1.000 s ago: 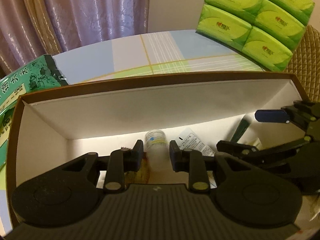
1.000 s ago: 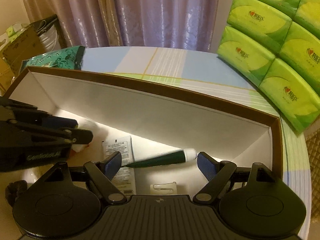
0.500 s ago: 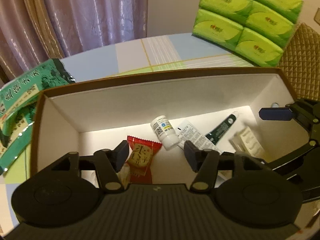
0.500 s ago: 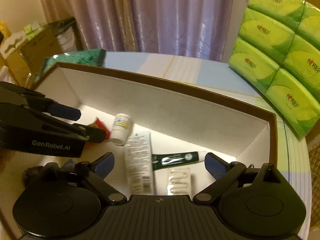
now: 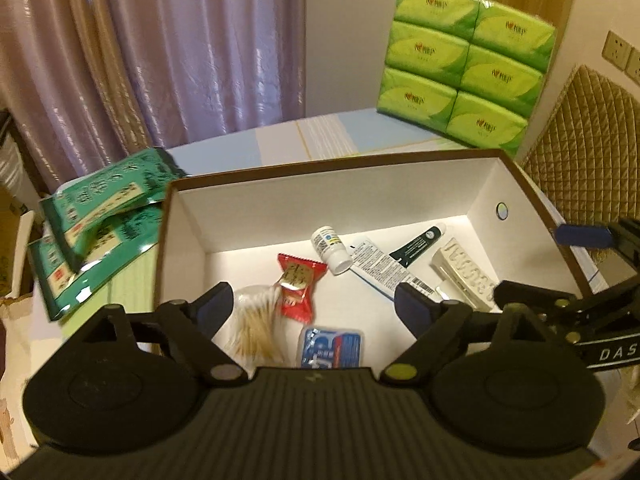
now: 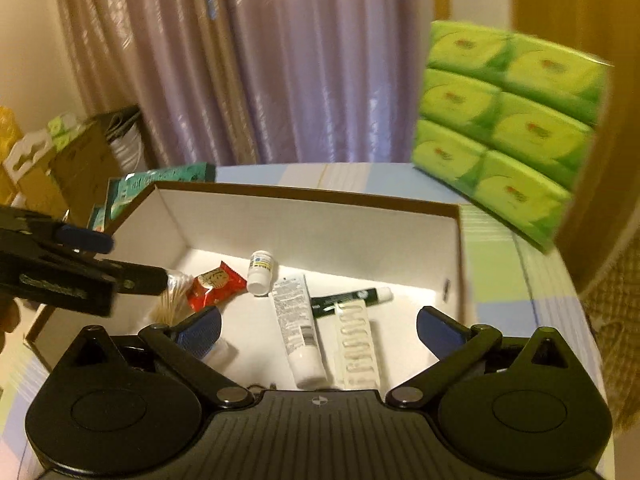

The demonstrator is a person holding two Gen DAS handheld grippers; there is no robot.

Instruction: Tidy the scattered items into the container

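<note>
A brown-rimmed white box [image 5: 328, 162] [image 6: 308, 196] sits on the table and holds several items: a white pill bottle [image 5: 330, 244] [image 6: 261, 271], a red snack packet [image 5: 298, 286] [image 6: 214, 282], a white tube [image 5: 380, 266] [image 6: 298, 330], a dark green tube [image 5: 418, 242] [image 6: 350, 299], a blister strip [image 5: 466, 272] [image 6: 357, 350], a bag of cotton swabs [image 5: 256, 322] [image 6: 172, 300] and a blue packet [image 5: 332, 346]. My left gripper [image 5: 314, 306] is open and empty above the box's near side. My right gripper [image 6: 318, 326] is open and empty above the box.
Green tissue packs [image 5: 466, 66] [image 6: 508, 128] stand at the back right of the table. Green tea packets [image 5: 100, 220] lie left of the box. A quilted chair back [image 5: 584, 148] is at the right. Curtains hang behind.
Both grippers have risen and pulled back from inside the box. The left gripper's jaws have opened wide, and more of the box's contents show.
</note>
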